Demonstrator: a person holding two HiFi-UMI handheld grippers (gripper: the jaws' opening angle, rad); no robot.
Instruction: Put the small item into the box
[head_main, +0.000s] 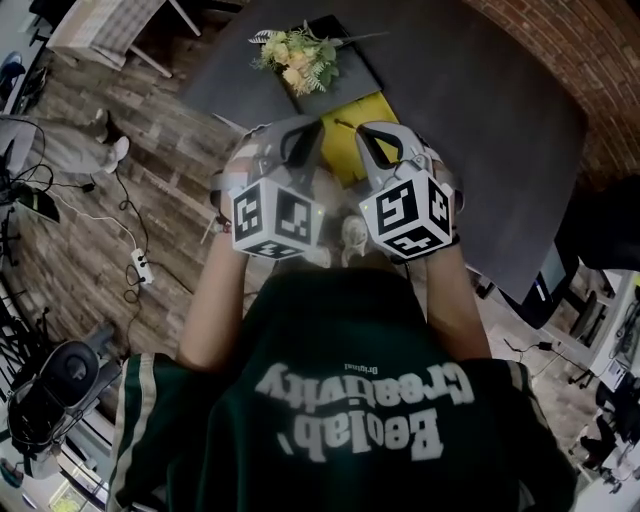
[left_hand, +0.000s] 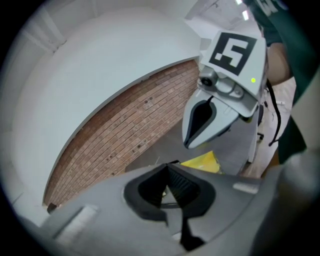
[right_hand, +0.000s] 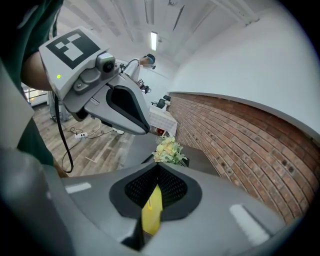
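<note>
A yellow item (head_main: 352, 122) lies on the dark grey table (head_main: 480, 120), next to a dark box-like thing (head_main: 352, 62) that carries a bunch of pale flowers (head_main: 298, 56). I hold both grippers close together near the table's front edge, jaws pointing at the yellow item. My left gripper (head_main: 314, 128) (left_hand: 167, 166) is shut, with nothing between its fingers. My right gripper (head_main: 363, 132) (right_hand: 157, 166) is shut too. Yellow (right_hand: 151, 210) shows in the slit behind its tips; whether it is pinched there or lies on the table beyond is not clear. No other small item shows.
A brick wall (head_main: 590, 60) runs along the table's far right side. To the left lies wooden floor with a white power strip (head_main: 141, 266) and cables. A black chair (head_main: 50, 390) stands at the lower left. Desks and more cables are at the lower right.
</note>
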